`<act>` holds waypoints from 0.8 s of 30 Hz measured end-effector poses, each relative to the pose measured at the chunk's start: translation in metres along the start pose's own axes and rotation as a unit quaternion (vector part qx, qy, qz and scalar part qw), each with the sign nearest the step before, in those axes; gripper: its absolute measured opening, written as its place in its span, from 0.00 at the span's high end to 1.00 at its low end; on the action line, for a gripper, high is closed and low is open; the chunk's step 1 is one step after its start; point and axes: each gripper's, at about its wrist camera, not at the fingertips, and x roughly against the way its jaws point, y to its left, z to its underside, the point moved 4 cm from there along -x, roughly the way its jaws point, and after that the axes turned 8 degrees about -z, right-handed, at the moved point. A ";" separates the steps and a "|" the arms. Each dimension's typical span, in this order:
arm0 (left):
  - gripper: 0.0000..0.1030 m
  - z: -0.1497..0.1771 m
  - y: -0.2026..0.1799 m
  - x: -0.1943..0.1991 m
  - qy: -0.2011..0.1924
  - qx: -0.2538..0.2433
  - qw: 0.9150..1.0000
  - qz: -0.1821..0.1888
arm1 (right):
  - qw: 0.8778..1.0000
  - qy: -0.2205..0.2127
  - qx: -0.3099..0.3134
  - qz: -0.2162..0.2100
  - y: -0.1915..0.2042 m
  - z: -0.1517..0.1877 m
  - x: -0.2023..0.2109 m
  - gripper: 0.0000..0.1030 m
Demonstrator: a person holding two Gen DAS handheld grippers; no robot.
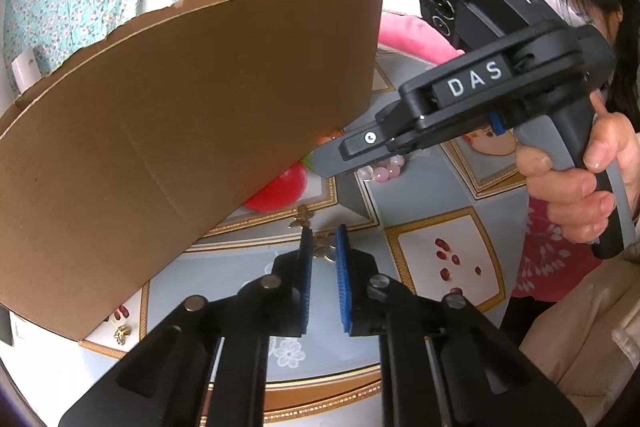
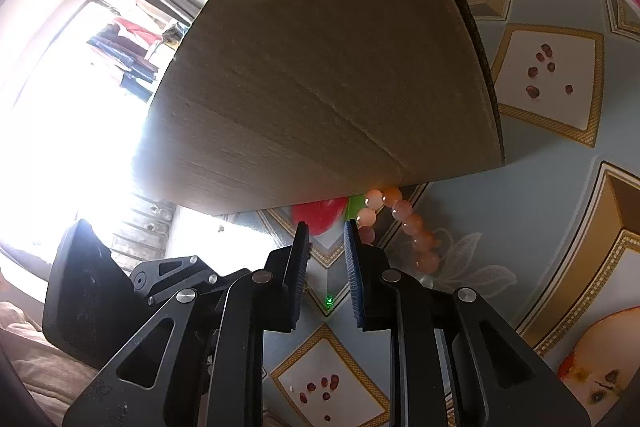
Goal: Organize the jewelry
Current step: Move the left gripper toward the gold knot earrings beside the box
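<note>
My left gripper [image 1: 322, 239] points down at the patterned tablecloth [image 1: 400, 195]. A small gold ornament [image 1: 322, 247] sits between its blue pads, which press on it. A pink bead bracelet [image 2: 414, 227] lies on the cloth by the edge of a cardboard box [image 2: 328, 67]. My right gripper [image 2: 326, 231] is just left of the bracelet, and its right finger [image 2: 354, 259] covers the loop's near side. Its jaws stand narrowly apart with only cloth between them. In the left wrist view the right gripper [image 1: 332, 155] reaches toward the bracelet [image 1: 386, 171] beside the box [image 1: 180, 127].
A red round object [image 1: 280, 191] with a green part lies half hidden behind the box. The person's hand [image 1: 580, 187] holds the right gripper's handle. A pink cloth [image 1: 412, 35] lies at the table's far side. Red seeds [image 1: 446, 255] are printed on the cloth.
</note>
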 end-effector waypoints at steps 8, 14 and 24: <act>0.96 0.002 0.002 0.001 0.000 0.009 1.000 -0.002 | 1.000 -0.004 0.000 0.003 0.001 0.000 0.006 0.81; 1.00 0.004 0.008 0.006 0.000 0.021 1.000 -0.009 | 1.000 -0.007 0.003 0.005 0.003 0.001 0.011 0.81; 0.99 0.007 0.025 0.013 0.017 0.077 0.997 0.021 | 1.000 -0.009 0.005 0.002 0.006 0.002 0.014 0.80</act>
